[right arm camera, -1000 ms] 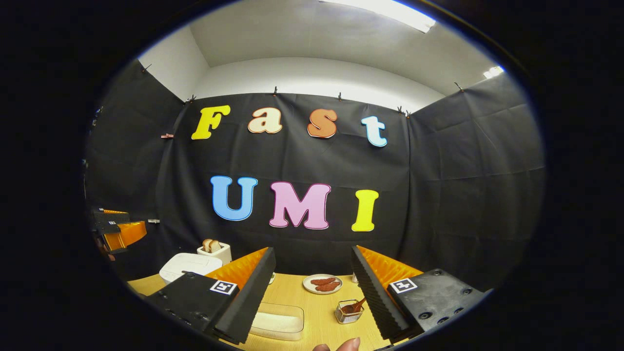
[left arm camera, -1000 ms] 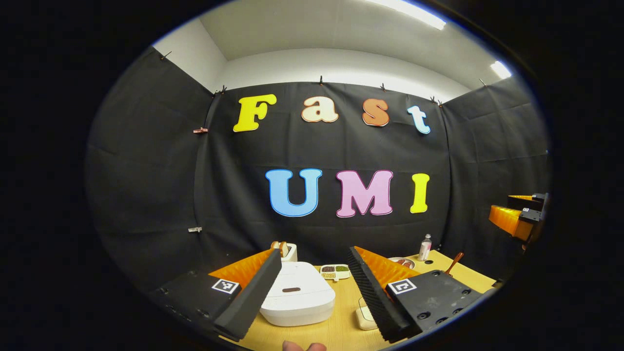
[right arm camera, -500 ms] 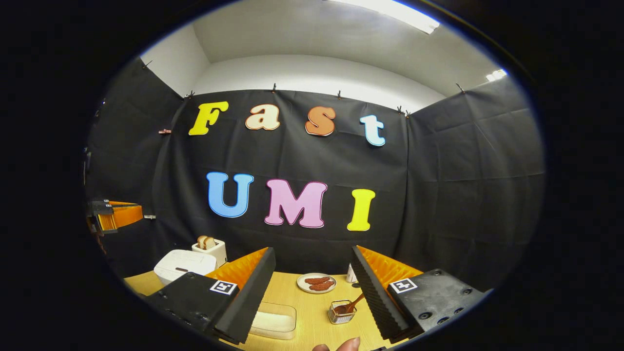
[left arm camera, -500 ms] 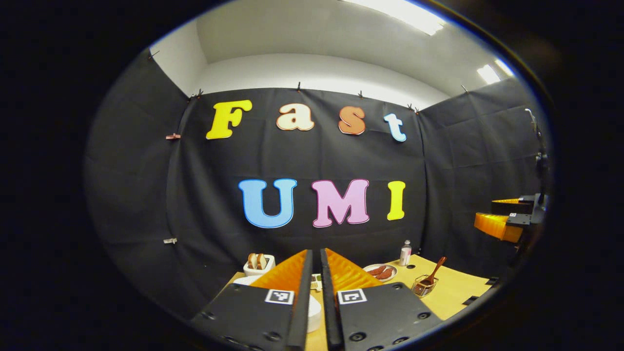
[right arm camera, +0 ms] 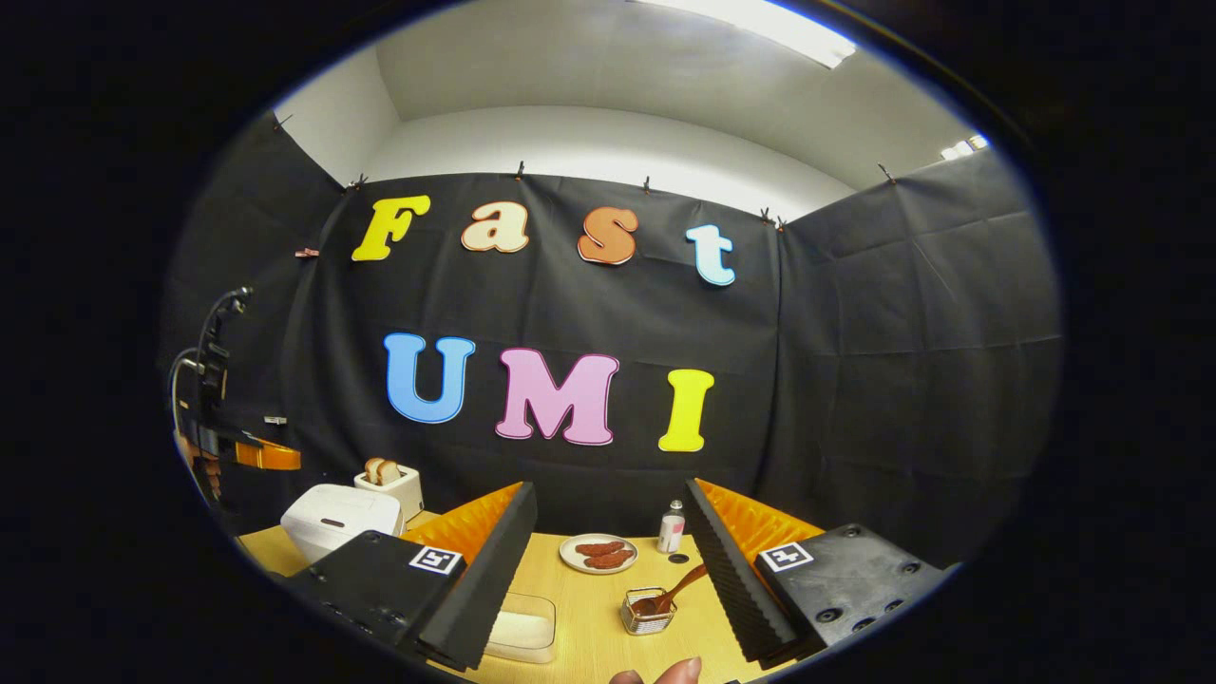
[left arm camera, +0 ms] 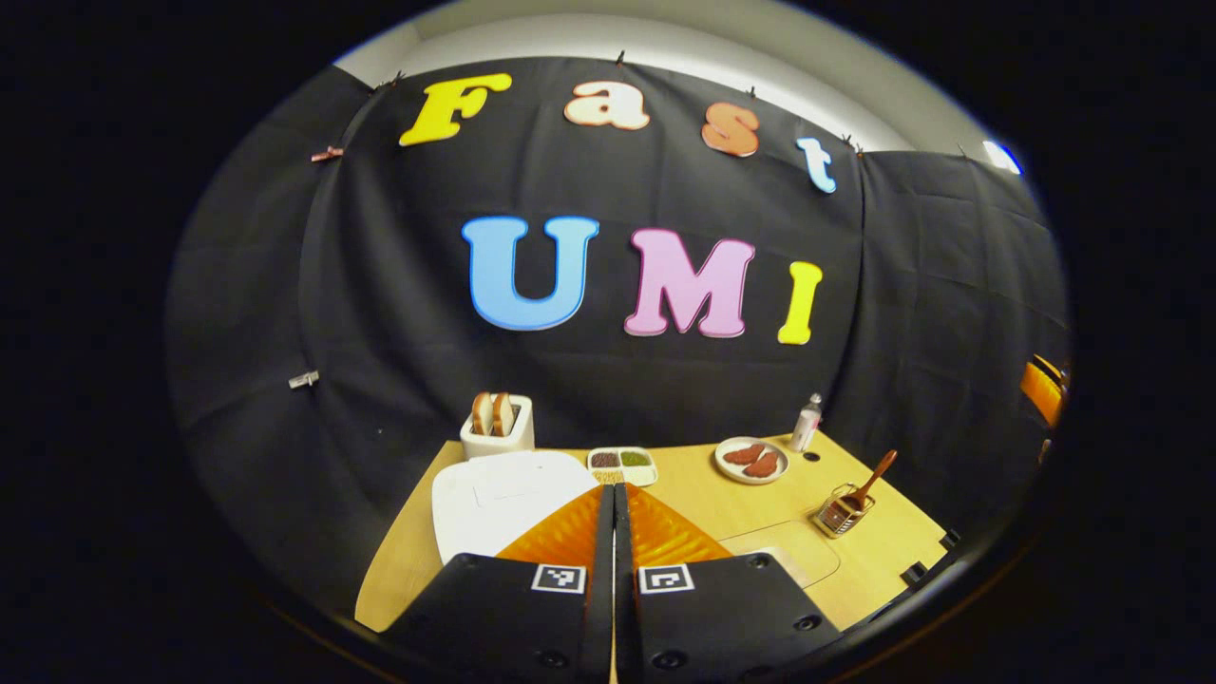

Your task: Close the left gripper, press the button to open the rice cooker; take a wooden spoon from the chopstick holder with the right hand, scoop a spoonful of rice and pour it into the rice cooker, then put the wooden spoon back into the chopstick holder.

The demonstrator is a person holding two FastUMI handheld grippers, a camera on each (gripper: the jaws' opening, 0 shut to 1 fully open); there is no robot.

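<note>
In the left gripper view my left gripper [left arm camera: 613, 494] is shut, its fingers pressed together with nothing between them, hanging above the right side of the closed white rice cooker [left arm camera: 494, 503]. The wire chopstick holder [left arm camera: 836, 515] with the wooden spoon [left arm camera: 876, 473] stands at the far right, and a clear box of rice [left arm camera: 784, 556] lies between them. In the right gripper view my right gripper [right arm camera: 608, 499] is open and empty, above the table. The holder [right arm camera: 644, 615] with the spoon [right arm camera: 682, 587] sits just ahead of it, the rice box [right arm camera: 521, 633] lower left, the rice cooker [right arm camera: 337, 513] far left.
A toaster [left arm camera: 497, 427] with bread stands behind the cooker. A small divided tray [left arm camera: 622, 463], a plate of sausages [left arm camera: 750, 459] and a small bottle [left arm camera: 807, 423] line the back of the wooden table [left arm camera: 408, 570]. A person's fingertip [right arm camera: 665, 673] shows at the bottom edge.
The left gripper has gone from open to shut, then tipped downward over the rice cooker. The right gripper stayed open and shifted only slightly.
</note>
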